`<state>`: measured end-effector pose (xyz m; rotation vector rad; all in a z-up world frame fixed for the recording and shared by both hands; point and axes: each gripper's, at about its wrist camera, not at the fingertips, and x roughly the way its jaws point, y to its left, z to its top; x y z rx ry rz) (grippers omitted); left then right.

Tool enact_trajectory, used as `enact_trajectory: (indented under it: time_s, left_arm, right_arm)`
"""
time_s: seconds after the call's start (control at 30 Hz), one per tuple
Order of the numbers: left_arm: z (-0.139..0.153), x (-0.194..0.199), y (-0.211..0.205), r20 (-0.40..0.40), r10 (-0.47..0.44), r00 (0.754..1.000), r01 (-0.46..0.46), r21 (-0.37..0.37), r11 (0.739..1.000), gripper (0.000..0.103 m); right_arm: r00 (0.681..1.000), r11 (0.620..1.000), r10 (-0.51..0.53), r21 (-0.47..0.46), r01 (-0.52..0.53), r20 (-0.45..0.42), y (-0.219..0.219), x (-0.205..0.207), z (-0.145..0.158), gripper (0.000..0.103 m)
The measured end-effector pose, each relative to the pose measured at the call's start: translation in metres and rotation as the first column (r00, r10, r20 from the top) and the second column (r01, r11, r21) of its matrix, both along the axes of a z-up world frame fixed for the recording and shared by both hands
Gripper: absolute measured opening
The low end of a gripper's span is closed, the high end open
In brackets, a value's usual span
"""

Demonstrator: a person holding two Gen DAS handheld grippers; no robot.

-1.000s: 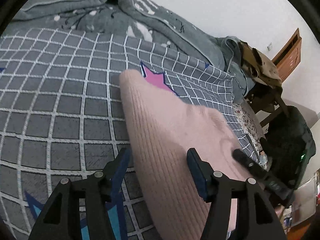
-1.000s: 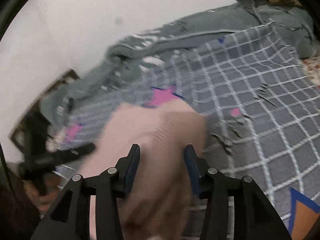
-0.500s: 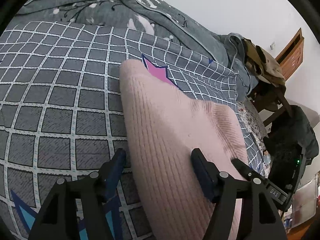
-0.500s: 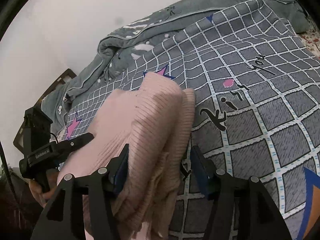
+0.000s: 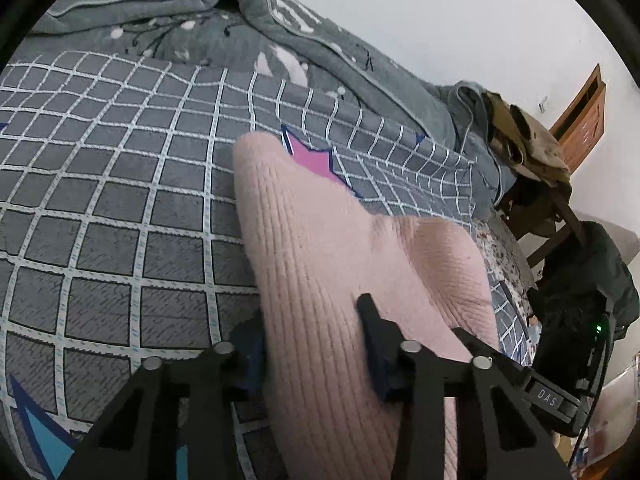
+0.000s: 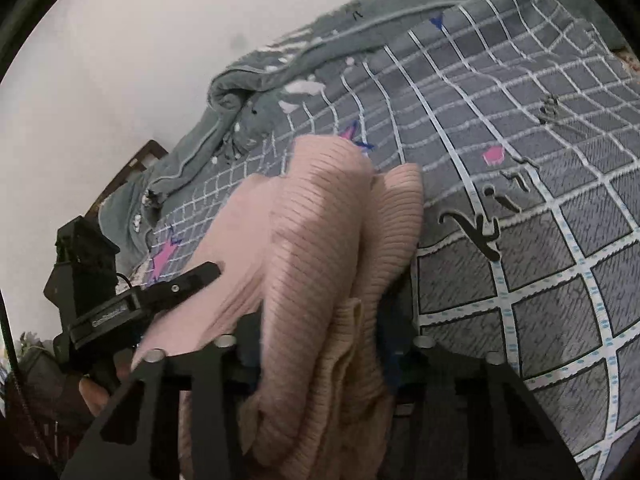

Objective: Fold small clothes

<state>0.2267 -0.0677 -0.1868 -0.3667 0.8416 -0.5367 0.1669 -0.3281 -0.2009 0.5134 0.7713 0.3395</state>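
Observation:
A pink ribbed knit garment point(image 5: 320, 240) lies folded lengthwise on the grey checked bedsheet point(image 5: 120, 220). My left gripper point(image 5: 310, 332) straddles its near left edge. The jaws are closing, and the fingers point(image 5: 370, 320) dent the knit. In the right wrist view the same garment point(image 6: 320, 220) is bunched into thick folds. My right gripper point(image 6: 316, 344) is closing on that bundle, which fills the gap between its fingers. The left gripper's finger point(image 6: 192, 276) lies across the garment's far side, with a hand under it at the lower left.
A rumpled grey quilt point(image 5: 200, 12) lies along the wall behind the sheet. At the right stand a wooden chair piled with clothes point(image 5: 528, 148), a black bag point(image 5: 580, 280) and a wooden door point(image 5: 580, 112). Bare sheet point(image 6: 540, 280) spreads to the garment's right.
Both pairs of jaws widened slightly, then narrowed onto the pink garment. In the right wrist view the knit has bunched up between the fingers, and the blur has gone.

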Motion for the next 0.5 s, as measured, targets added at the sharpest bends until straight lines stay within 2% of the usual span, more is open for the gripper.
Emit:
enact_trajectory:
  time_s: [0.2, 0.3, 0.4, 0.5]
  left_arm:
    - [0.008, -0.001, 0.018, 0.02, 0.014, 1.0, -0.014, -0.039, 0.999, 0.032]
    - [0.015, 0.0, 0.033, 0.053, 0.047, 0.998, -0.046, -0.022, 0.999, 0.031]
    - [0.021, 0.005, 0.058, 0.059, 0.075, 0.995, -0.074, -0.031, 0.997, 0.031]
    - [0.028, 0.01, 0.083, 0.078, 0.116, 0.99, -0.116, -0.007, 0.993, 0.031]
  right_arm:
    - [0.995, 1.0, -0.02, 0.003, 0.02, 0.095, 0.013, -0.007, 0.02, 0.032]
    - [0.995, 0.999, 0.001, 0.049, -0.006, 0.098, 0.025, 0.001, 0.024, 0.032]
    - [0.995, 0.998, 0.02, 0.052, -0.025, 0.096, 0.048, 0.012, 0.026, 0.031]
    - [0.994, 0.997, 0.052, 0.058, -0.058, 0.097, 0.073, 0.025, 0.031, 0.031]
